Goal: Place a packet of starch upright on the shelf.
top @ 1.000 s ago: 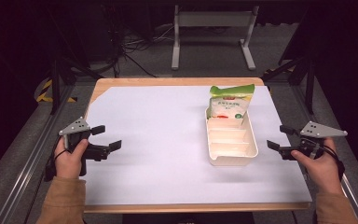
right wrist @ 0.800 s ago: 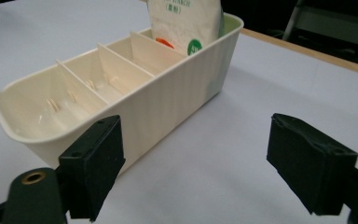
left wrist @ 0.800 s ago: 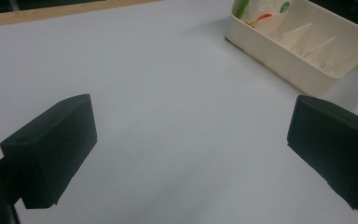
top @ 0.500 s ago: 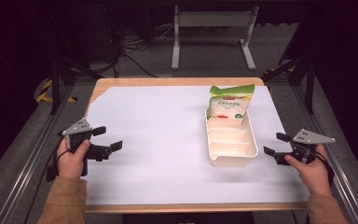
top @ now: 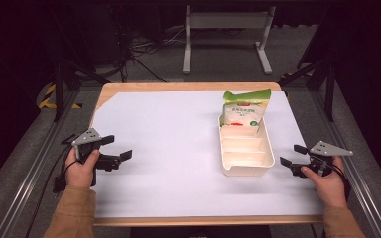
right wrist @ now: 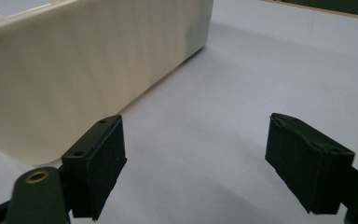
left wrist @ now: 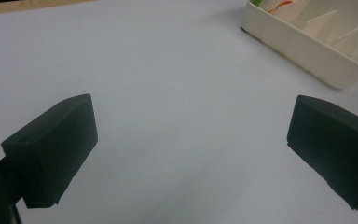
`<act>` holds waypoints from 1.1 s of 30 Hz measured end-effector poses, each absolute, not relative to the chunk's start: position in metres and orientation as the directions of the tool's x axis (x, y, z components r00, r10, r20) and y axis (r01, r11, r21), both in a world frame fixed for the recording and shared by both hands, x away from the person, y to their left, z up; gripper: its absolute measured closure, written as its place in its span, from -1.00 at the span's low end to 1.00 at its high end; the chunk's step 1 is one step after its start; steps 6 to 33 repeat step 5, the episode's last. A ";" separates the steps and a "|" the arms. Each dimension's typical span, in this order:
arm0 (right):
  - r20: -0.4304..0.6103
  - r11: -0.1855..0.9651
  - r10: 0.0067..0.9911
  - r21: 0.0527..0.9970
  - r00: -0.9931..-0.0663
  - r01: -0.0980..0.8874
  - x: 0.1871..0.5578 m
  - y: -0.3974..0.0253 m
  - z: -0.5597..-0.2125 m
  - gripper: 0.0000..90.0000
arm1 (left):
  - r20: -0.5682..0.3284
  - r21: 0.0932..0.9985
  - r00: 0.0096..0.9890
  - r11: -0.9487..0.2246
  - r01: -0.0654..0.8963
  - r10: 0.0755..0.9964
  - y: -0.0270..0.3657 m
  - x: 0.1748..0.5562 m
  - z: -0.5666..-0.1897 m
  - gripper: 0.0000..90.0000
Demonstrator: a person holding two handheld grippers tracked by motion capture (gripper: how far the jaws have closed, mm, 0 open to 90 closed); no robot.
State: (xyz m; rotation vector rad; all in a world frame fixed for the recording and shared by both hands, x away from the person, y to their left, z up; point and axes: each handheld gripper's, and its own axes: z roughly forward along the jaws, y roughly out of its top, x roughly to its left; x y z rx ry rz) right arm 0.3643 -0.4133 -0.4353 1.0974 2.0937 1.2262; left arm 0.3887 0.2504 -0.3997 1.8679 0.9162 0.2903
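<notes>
I've got the left gripper (top: 116, 148) parked low over bare table (top: 168, 148), jaws spread, empty, well apart from the work — keeps that side out of the way. The cream divided tray (top: 244, 170) sits right of centre with the green-topped pouch (top: 242, 110) propped upright in its far compartment. My right gripper (top: 292, 154) is just beside the tray's near right corner, jaws spread and holding nothing — looks staged to take the tray wall.

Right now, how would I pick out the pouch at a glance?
Start at the white-covered table, then find the cream divided tray on its right half. The pouch stands in the tray's far end, the end away from the person. It is the one green-topped thing there; the tray's other compartments look bare.
</notes>
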 end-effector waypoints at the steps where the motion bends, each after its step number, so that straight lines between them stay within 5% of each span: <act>1: -0.006 0.281 0.826 0.871 -0.564 0.403 0.364 -0.414 -0.436 -0.56 | -0.196 0.858 0.684 -0.215 0.466 0.703 0.250 0.389 -0.400 -0.95; 33: -0.003 0.277 0.827 0.873 -0.562 0.402 0.364 -0.413 -0.434 -0.56 | -0.208 0.854 0.684 -0.212 0.476 0.699 0.250 0.390 -0.401 -0.95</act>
